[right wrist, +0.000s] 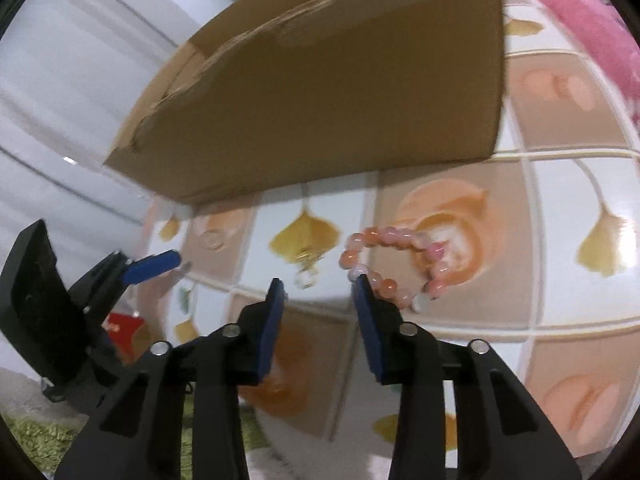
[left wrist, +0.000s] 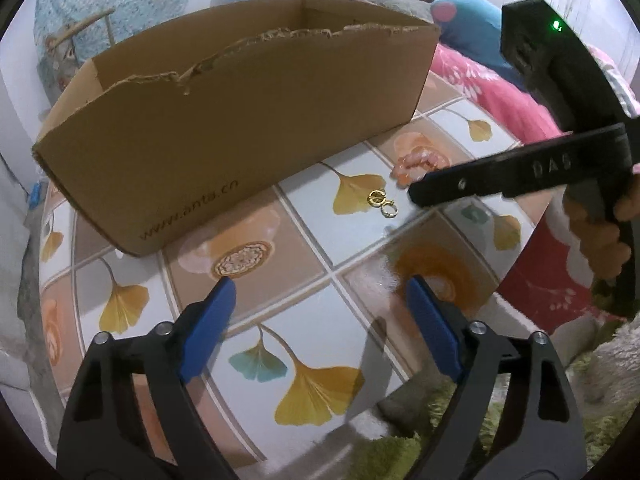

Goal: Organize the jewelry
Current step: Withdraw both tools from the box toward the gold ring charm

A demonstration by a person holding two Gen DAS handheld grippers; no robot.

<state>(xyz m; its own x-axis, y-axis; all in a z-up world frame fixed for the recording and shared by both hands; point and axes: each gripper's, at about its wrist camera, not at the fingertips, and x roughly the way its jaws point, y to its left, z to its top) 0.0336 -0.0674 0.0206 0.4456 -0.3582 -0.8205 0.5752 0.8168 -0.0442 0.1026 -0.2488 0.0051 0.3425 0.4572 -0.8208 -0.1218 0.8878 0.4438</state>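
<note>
A pink and orange bead bracelet (right wrist: 394, 264) lies on the leaf-patterned table (right wrist: 560, 184), in front of an open cardboard box (right wrist: 340, 100). My right gripper (right wrist: 319, 282) hovers low over the table, jaws apart and nothing pressed between them. Its right fingertip sits at the bracelet's near left edge. Two small gold earrings (left wrist: 382, 202), blurred in the right wrist view, lie just beyond the gap. In the left wrist view the right gripper (left wrist: 416, 194) covers part of the bracelet (left wrist: 412, 166). My left gripper (left wrist: 320, 292) stands wide open over bare table, nearer than the box (left wrist: 240, 120).
The box has a torn front rim and takes up the back of the table (left wrist: 312, 340). Pink floral fabric (left wrist: 500, 96) and a blue plush (left wrist: 468, 20) lie behind right. A green shaggy rug (left wrist: 440, 420) lies below the table's near edge. A hand (left wrist: 600, 240) grips the right tool.
</note>
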